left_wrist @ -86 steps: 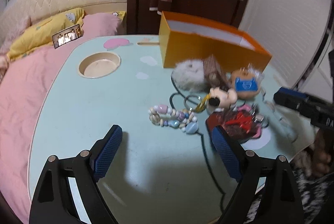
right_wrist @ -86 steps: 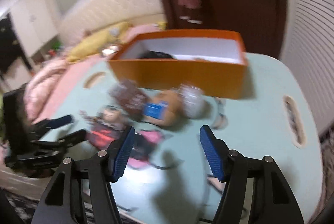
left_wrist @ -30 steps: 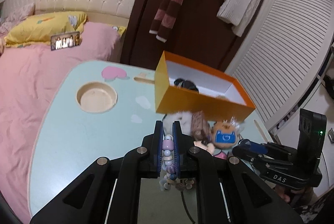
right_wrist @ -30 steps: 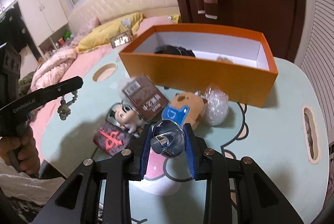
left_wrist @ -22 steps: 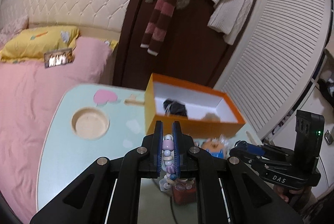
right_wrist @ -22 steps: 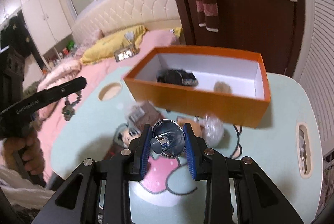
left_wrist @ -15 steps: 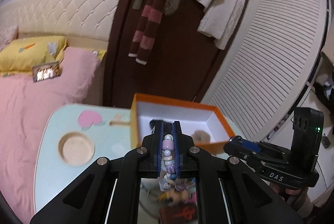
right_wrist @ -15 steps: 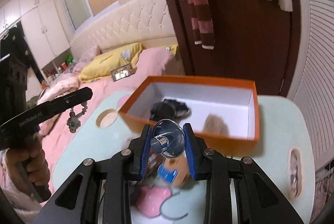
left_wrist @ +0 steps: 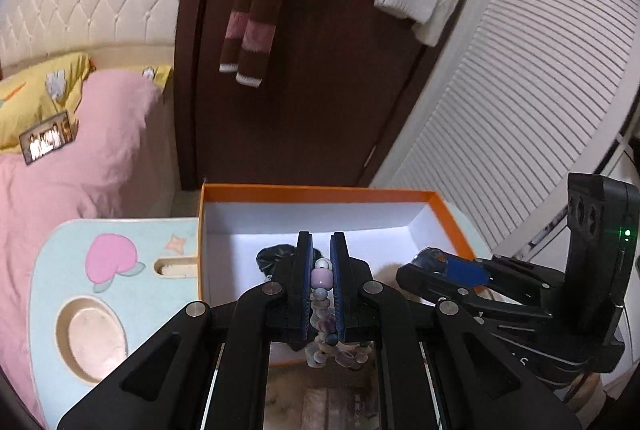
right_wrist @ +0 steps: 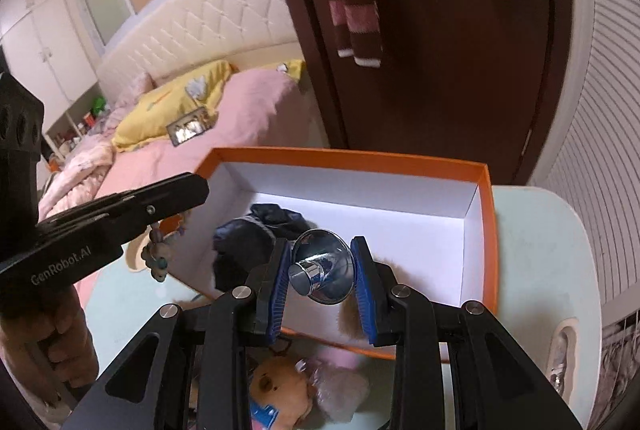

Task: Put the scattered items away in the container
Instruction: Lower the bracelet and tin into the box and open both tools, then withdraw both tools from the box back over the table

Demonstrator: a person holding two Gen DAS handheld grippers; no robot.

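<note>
An orange box [left_wrist: 320, 193] [right_wrist: 352, 157] with a white inside stands on the pale blue table. A dark bundle [right_wrist: 256, 230] [left_wrist: 276, 254] and a brown furry thing [right_wrist: 380, 264] lie in it. My left gripper [left_wrist: 321, 262] is shut on a string of pastel beads [left_wrist: 321, 278], which hangs over the box's near wall. My right gripper [right_wrist: 322, 252] is shut on a shiny metal cup [right_wrist: 322, 270], held over the box. In the right wrist view the left gripper [right_wrist: 196, 189] reaches in from the left with the beads [right_wrist: 158, 256] dangling.
A plush bear with a blue tag [right_wrist: 276, 390] lies on the table in front of the box. The table [left_wrist: 60, 254] has a round recess [left_wrist: 90, 338] and a slot [left_wrist: 176, 267]. A pink bed [left_wrist: 60, 169], a dark door [left_wrist: 320, 69] and a slatted door [left_wrist: 520, 89] stand behind.
Both grippers have lifted their items off the table and carried them forward, from in front of the box to over it. The scattered items have dropped below the view.
</note>
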